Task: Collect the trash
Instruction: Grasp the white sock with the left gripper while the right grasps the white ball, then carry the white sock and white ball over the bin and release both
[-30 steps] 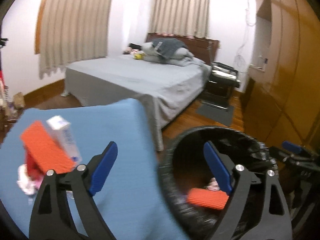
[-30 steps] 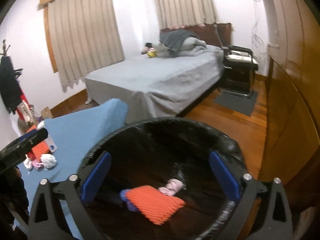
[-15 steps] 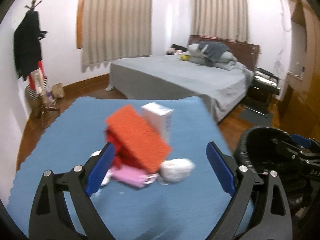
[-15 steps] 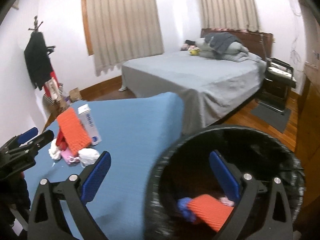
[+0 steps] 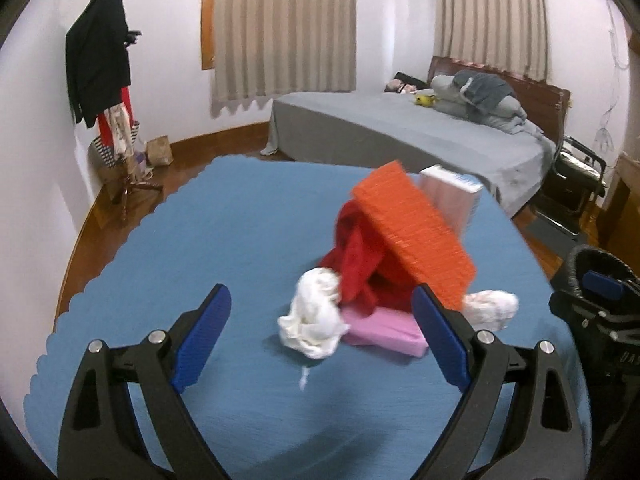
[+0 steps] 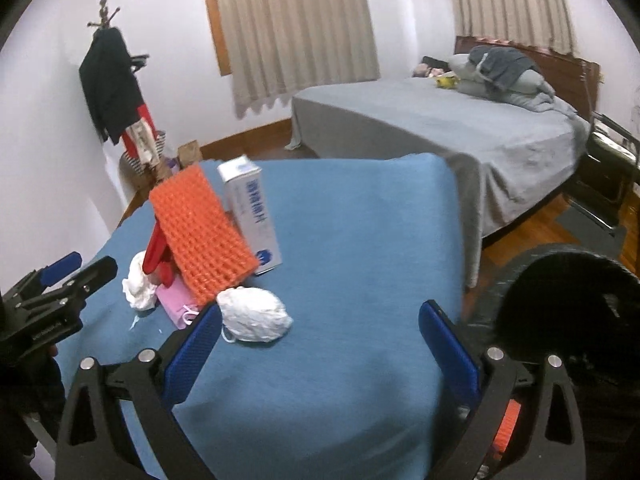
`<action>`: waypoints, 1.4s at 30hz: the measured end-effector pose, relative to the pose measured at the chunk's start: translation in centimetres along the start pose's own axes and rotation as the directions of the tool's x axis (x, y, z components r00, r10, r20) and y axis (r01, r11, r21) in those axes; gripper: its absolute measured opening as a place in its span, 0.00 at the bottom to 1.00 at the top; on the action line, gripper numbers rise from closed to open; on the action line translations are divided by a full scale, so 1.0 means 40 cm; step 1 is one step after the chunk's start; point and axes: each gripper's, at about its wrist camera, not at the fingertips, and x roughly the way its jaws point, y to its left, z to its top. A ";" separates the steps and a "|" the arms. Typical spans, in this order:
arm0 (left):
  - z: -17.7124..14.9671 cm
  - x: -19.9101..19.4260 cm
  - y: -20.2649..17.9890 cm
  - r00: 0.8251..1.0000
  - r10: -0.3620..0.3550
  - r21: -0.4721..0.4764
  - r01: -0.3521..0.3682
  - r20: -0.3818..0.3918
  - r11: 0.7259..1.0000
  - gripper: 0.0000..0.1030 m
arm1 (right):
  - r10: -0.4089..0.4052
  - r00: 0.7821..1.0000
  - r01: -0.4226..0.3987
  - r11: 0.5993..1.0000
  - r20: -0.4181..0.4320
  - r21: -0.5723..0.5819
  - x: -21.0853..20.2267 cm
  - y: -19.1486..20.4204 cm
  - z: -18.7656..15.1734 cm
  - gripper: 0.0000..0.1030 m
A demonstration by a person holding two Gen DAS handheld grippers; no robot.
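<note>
orange ridged block (image 5: pixel 412 236), blue tablecloth (image 5: pixel 224 240)

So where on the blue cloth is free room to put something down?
Free: the blue cloth between the white box and the bed-side edge, and the near strip before the right tongs. Crowded: around the orange block and white wads.

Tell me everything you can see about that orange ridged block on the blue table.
The orange block is a flat rectangular slab with a bumpy, gridded face, seemingly foam or plastic. It sits tilted, propped on red cloth, its upper end against the white carton, its lower end above the pink packet beside a white wad. It lies in the trash pile on the blue tablecloth. Neither hand-held gripper touches it.
</note>
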 end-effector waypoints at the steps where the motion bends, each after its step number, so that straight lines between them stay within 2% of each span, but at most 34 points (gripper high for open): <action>1: 0.000 0.005 -0.001 1.000 0.001 -0.003 -0.001 -0.006 1.000 0.80 | 0.002 1.000 -0.002 1.000 -0.008 -0.005 0.011 0.007 -0.004 0.93; 9: -0.014 0.056 0.028 0.998 -0.019 -0.028 0.017 -0.061 0.999 0.75 | 0.039 0.997 -0.040 0.999 -0.067 -0.015 0.087 0.040 -0.022 0.84; 18: -0.023 0.107 0.041 0.994 -0.043 -0.045 0.039 -0.101 0.998 0.65 | 0.103 0.987 -0.106 0.994 -0.124 -0.016 0.131 0.076 -0.037 0.62; 21: -0.024 0.124 0.045 0.991 -0.063 -0.059 0.056 -0.121 0.997 0.56 | 0.117 0.983 -0.120 0.993 -0.139 -0.011 0.135 0.080 -0.043 0.55; 23: -0.028 0.133 0.045 0.988 -0.076 -0.069 0.068 -0.133 0.995 0.46 | 0.127 0.982 -0.129 0.992 -0.142 -0.008 0.135 0.079 -0.044 0.50; 25: -0.029 0.141 0.048 0.985 -0.093 -0.078 0.083 -0.144 0.993 0.32 | 0.135 0.981 -0.136 0.991 -0.141 -0.003 0.133 0.077 -0.046 0.46; 27: -0.029 0.141 0.055 0.985 -0.102 -0.091 0.090 -0.139 0.992 0.28 | 0.138 0.980 -0.139 0.990 -0.141 0.000 0.131 0.075 -0.046 0.43; 31: -0.027 0.117 0.061 0.990 -0.098 -0.104 0.087 -0.106 0.991 0.26 | 0.141 0.983 -0.143 0.990 -0.120 -0.008 0.114 0.070 -0.036 0.38; 42: -0.016 0.005 0.057 0.997 -0.061 -0.118 0.054 -0.054 0.992 0.25 | 0.145 0.987 -0.146 0.989 -0.069 -0.013 0.024 0.063 -0.021 0.38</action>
